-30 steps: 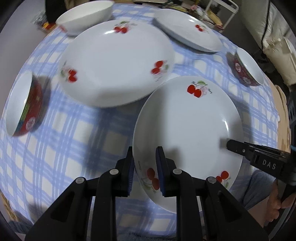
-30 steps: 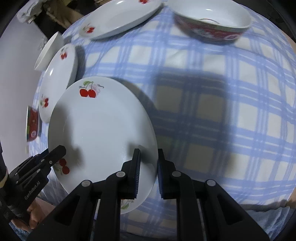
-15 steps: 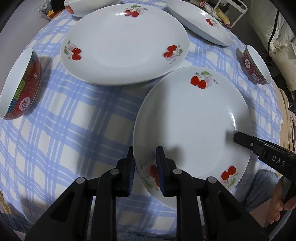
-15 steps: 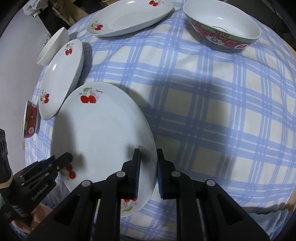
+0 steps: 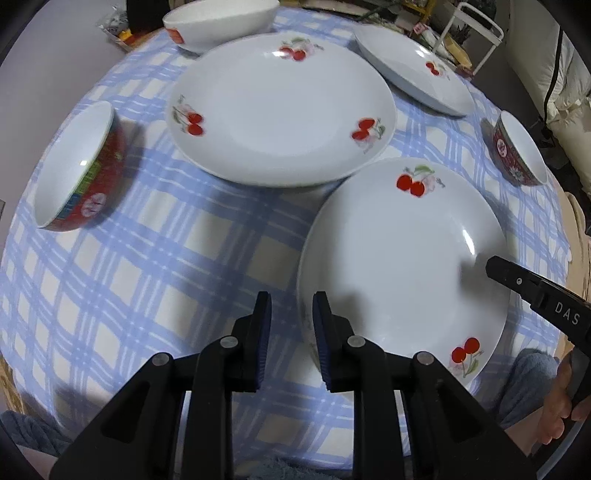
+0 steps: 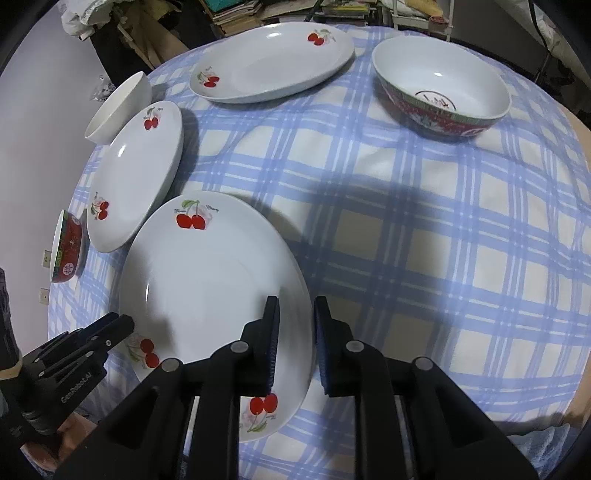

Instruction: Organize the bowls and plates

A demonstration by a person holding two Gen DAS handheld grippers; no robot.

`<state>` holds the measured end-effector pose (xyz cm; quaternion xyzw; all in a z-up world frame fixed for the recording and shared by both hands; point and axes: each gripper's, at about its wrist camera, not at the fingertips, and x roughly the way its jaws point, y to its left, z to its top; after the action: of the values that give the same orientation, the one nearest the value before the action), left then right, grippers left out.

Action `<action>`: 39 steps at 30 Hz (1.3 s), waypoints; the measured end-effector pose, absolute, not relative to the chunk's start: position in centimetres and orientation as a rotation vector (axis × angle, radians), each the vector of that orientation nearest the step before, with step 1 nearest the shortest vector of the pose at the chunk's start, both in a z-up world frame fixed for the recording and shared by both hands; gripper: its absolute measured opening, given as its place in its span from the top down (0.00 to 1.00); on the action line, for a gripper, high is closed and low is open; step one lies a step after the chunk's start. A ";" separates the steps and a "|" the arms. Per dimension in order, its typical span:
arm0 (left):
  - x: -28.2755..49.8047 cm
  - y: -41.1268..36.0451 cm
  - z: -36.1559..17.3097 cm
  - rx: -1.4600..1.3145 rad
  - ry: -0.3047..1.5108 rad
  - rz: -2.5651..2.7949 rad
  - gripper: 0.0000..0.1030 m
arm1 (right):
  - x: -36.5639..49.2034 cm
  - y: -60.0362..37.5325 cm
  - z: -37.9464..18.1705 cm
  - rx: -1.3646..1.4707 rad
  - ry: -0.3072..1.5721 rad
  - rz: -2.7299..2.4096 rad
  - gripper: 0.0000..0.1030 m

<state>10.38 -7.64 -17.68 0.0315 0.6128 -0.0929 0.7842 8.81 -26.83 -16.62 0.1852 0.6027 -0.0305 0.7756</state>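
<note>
A white cherry-print plate (image 5: 402, 251) (image 6: 210, 273) is held between both grippers just above the blue checked tablecloth. My left gripper (image 5: 290, 328) is shut on its left rim. My right gripper (image 6: 294, 332) is shut on its right rim. A second cherry plate (image 5: 280, 107) (image 6: 136, 170) lies just beyond it, and a third (image 5: 413, 66) (image 6: 269, 62) lies at the far side. Two red patterned bowls (image 5: 77, 166) (image 6: 439, 88) and a white bowl (image 5: 218, 22) (image 6: 118, 107) stand around the table.
The round table's cloth (image 6: 424, 240) shows bare checks in the middle and right. A white wire rack (image 5: 476, 33) and cushions stand beyond the far edge. Stacked books (image 6: 258, 11) lie behind the table.
Both grippers have shifted with the held plate. The table now appears from a slightly higher, pulled-back view. Both grips are unchanged.
</note>
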 end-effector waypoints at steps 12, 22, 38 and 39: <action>11.1 -5.7 -10.9 0.163 1.099 -0.143 0.38 | 9.3 -25.2 -11.2 0.228 1.045 -0.042 0.26; 15.4 -4.0 -7.8 0.206 0.986 -0.094 0.17 | 11.5 -23.9 -7.5 0.109 0.876 -0.017 0.02; 23.1 -3.3 -6.7 0.191 0.900 -0.121 0.17 | 19.1 -21.8 -6.7 0.174 0.868 0.021 0.02; 23.5 -3.0 -6.9 0.175 0.909 -0.120 0.17 | 19.5 -21.8 -6.7 0.186 0.868 0.019 0.02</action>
<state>23.53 -3.05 -6.90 0.0841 0.4382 -0.0581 0.8930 19.47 -21.79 -6.73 0.0900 0.4201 0.0090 0.9030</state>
